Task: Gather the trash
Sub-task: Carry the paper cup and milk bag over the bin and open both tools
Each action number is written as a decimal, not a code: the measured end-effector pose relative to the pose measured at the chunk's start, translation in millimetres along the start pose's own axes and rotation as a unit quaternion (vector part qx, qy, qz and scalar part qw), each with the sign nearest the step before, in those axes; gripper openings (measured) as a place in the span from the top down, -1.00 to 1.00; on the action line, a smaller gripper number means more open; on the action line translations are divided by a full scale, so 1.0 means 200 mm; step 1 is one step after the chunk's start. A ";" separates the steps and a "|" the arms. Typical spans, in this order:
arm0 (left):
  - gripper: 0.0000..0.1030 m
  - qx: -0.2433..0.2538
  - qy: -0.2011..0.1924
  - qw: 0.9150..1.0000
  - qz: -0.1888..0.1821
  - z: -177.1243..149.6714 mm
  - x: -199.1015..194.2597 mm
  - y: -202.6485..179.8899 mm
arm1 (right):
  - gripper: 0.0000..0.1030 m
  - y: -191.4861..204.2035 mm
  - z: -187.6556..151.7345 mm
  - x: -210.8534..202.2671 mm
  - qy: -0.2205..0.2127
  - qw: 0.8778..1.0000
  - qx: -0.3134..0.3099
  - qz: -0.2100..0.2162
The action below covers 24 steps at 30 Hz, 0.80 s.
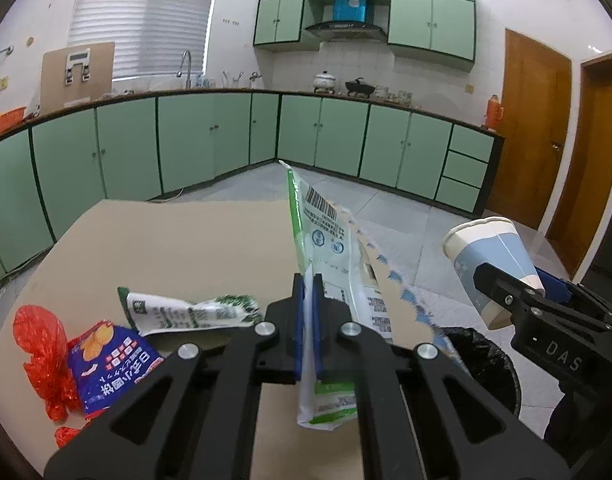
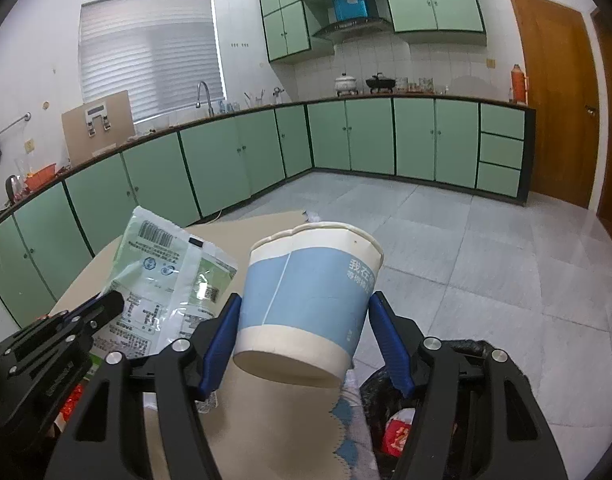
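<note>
Left gripper (image 1: 307,280) pinches the green wrapper (image 1: 330,240) tight, right gripper (image 2: 303,308) clamps the paper cup (image 2: 310,300) above the table (image 1: 185,240).

Left gripper (image 1: 306,284): matte black plastic linkage frame with triangular cut-outs; four round silver pivot screws; two slim blue finger pads.
Right gripper (image 2: 303,316): same black frame; blue fingers (image 2: 221,336) were angled; silver screws at pivots.
Marking: raised letters "DAS" showed on the right gripper's black side housing.
</note>
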<state>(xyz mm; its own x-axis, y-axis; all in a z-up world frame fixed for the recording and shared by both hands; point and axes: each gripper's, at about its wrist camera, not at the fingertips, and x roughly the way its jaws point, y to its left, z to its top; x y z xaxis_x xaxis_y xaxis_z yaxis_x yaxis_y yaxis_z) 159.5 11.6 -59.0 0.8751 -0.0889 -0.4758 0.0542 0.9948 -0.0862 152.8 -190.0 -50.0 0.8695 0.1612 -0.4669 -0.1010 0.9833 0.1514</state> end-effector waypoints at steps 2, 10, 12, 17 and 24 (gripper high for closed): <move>0.96 0.004 -0.005 1.000 -0.006 0.01 -0.01 -0.04 | -0.24 -0.03 0.01 -0.03 -0.005 1.000 0.003 -0.003; 0.96 0.022 -0.008 0.999 -0.034 0.01 0.00 -0.24 | -0.24 -0.17 0.01 -0.13 -0.014 0.999 0.016 -0.027; 0.96 0.027 -0.007 0.999 -0.043 0.01 0.00 -0.30 | -0.24 -0.22 0.00 -0.16 -0.017 0.999 0.021 -0.035; 0.96 0.041 -0.004 0.997 -0.069 0.00 0.03 -0.46 | -0.24 -0.36 -0.01 -0.24 -0.025 0.997 0.034 -0.058; 0.96 0.065 0.004 0.992 -0.105 -0.04 0.11 -0.69 | -0.24 -0.60 -0.07 -0.31 -0.014 0.994 0.055 -0.097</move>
<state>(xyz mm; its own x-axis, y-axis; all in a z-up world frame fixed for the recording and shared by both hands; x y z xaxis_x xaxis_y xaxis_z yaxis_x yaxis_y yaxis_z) 166.6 -128.9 -64.4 0.8341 -0.2943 -0.4665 0.2965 0.9524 -0.0708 104.6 -315.6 -52.3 0.8808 -0.0339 -0.4722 0.1219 0.9800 0.1571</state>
